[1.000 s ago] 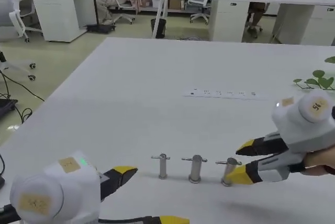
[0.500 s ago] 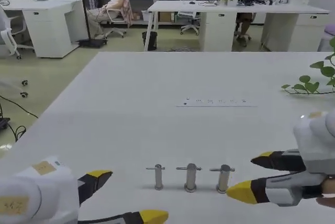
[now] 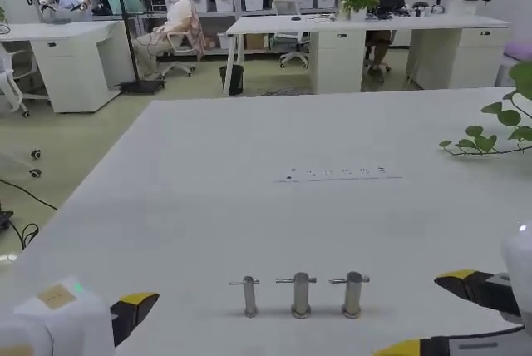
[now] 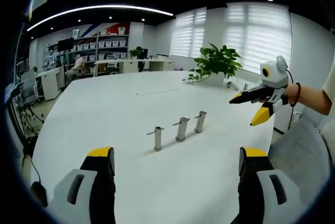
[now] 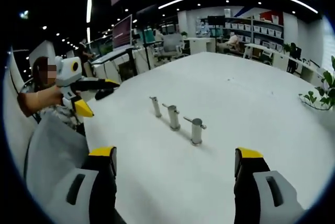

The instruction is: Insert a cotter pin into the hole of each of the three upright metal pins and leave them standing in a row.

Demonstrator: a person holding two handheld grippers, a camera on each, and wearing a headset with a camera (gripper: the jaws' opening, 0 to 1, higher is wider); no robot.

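Note:
Three upright metal pins stand in a row on the white table (image 3: 249,206): the left pin (image 3: 249,296), the middle pin (image 3: 301,294) and the right pin (image 3: 352,294). Each has a cotter pin through its top. The same pins appear as a diagonal row in the left gripper view (image 4: 179,129) and the right gripper view (image 5: 173,117). My left gripper (image 4: 175,164) is open and empty, back from the pins at the lower left of the head view (image 3: 125,323). My right gripper (image 5: 172,164) is open and empty, at the lower right (image 3: 449,314).
A white power strip (image 3: 341,174) lies flat farther back on the table. A leafy plant (image 3: 499,131) reaches in from the right edge. Desks, chairs and seated people stand beyond the table's far edge.
Both grippers have drawn back from the pins toward me, the right one leaving the right pin. The head camera has tilted up. The three pins stand unmoved.

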